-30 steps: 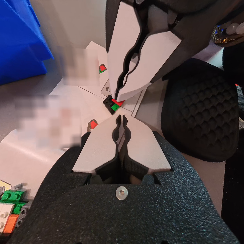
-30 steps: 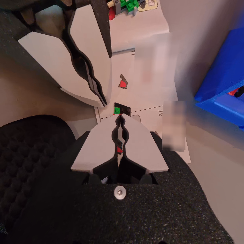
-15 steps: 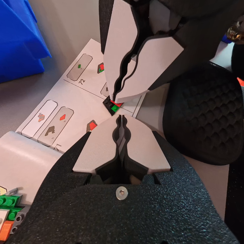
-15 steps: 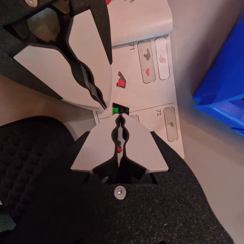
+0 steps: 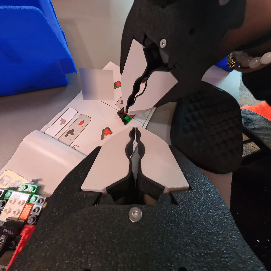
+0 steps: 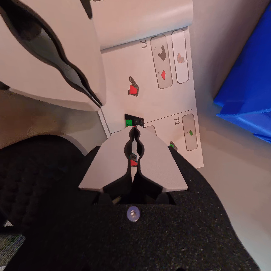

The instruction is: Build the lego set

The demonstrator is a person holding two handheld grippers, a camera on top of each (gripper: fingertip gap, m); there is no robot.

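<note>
A small lego assembly (image 5: pixel 126 117), a black wedge plate with a red tile and a green one-stud plate on it, is at the tip of my right gripper (image 5: pixel 127 112). The right gripper comes down from above and is shut on the assembly's red side, just over the open instruction booklet (image 5: pixel 93 117). My left gripper (image 5: pixel 134 128) is shut and empty, its tips a short way in front of the assembly. In the right wrist view the assembly (image 6: pixel 134 121) sits at my right gripper's tips (image 6: pixel 134 127), and the left gripper (image 6: pixel 100 104) is at the upper left.
A blue bin (image 5: pixel 29 51) stands at the back left and also shows in the right wrist view (image 6: pixel 249 73). A partly built lego model (image 5: pixel 19 202) lies at the lower left. A black dimpled pad (image 5: pixel 205 132) is at the right. A wrist with a bead bracelet (image 5: pixel 249 60) is above. Left tips to right tips: about 5 centimetres.
The right gripper has kept hold of the assembly. In the right wrist view the left gripper has drifted up and left, a little away from the assembly. More of the booklet page shows.
</note>
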